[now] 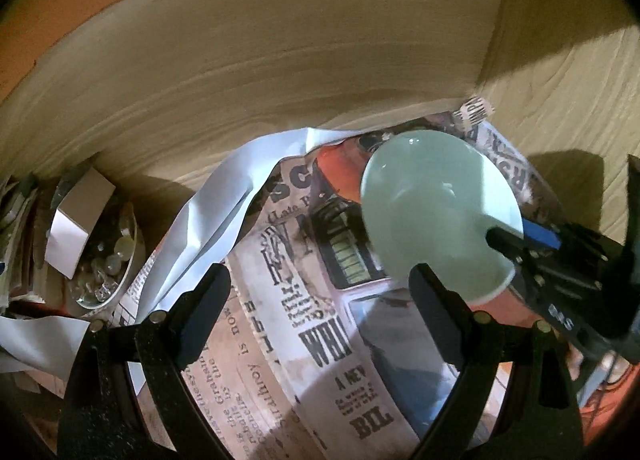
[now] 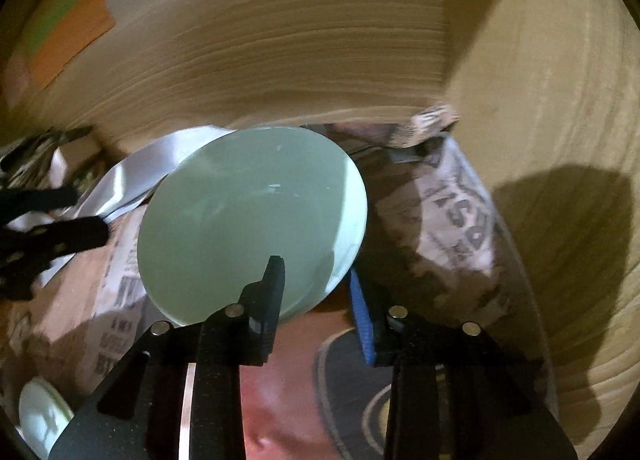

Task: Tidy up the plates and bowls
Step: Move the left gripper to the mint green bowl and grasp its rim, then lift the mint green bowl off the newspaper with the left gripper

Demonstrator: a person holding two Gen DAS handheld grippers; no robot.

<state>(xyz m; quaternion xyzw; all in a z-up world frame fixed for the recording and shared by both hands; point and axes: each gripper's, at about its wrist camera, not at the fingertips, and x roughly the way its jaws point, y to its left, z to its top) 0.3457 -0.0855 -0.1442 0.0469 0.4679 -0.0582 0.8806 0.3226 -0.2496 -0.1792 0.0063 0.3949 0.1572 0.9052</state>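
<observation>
A pale green plate (image 2: 248, 216) is held tilted over the newspaper-print liner (image 2: 460, 212) inside a wooden cabinet. My right gripper (image 2: 316, 284) is shut on the plate's near rim, one black finger on top and a blue-padded finger below. The same plate (image 1: 432, 212) shows in the left wrist view at centre right, with the right gripper (image 1: 520, 236) clamped on its edge. My left gripper (image 1: 320, 292) is open and empty over the liner, left of the plate. A white dish (image 2: 40, 420) sits at the lower left of the right wrist view.
The wooden back wall (image 1: 280, 60) and right side wall (image 1: 580, 120) close in the shelf. A glass bowl of small beads with a paper strip (image 1: 100, 244) stands at the left. Crumpled white paper (image 1: 212, 212) lies beside the liner.
</observation>
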